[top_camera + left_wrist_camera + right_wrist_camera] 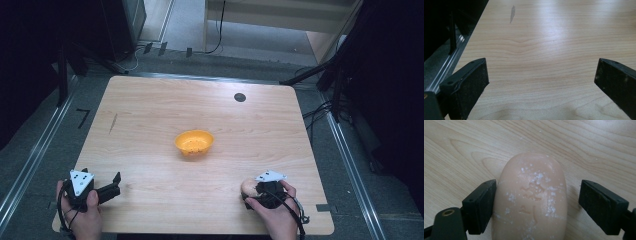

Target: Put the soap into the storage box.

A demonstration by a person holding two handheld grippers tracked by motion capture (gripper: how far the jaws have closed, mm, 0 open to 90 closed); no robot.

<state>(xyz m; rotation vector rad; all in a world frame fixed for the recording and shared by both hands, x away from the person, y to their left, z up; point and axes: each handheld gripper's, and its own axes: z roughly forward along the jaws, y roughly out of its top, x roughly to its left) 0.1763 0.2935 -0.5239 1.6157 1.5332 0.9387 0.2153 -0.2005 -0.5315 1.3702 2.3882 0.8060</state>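
Tabletop [150, 125]: light wood grain, rounded corners, one small dark round disc [240, 97] near the far edge right of centre, and a thin dark streak [113, 123] toward the far left, seen also in the left gripper view.

Bowl [194, 142]: orange, round, upright, near the middle of the tabletop, well apart from both hand-held grippers. Speckled inside; what the specks are cannot be told.

Left hand-held gripper [116, 184]: black, with a grey three-cornered plate on top, held in the person's left hand [85, 215] at the near left corner of the tabletop. Its jaws stand wide apart in the left gripper view [541, 80], with bare wood between them and nothing held.

Right hand-held gripper [250, 192]: black, grey plate on top, held in the person's right hand [275, 212] near the near right edge. In the right gripper view [537, 205] the jaws are spread and straddle the soap; the jaw at the left of that view touches the soap's side, while the jaw at the right stands clear of it with wood showing in the gap. Not clamped.

Soap bar [531, 200]: pale peach, oval, lying flat on the tabletop between the right hand-held gripper's jaws, seen in the high view [247, 186] as a pale lump just at the gripper's front. Embossed marks on top, illegible; white flecks scattered over the surface.
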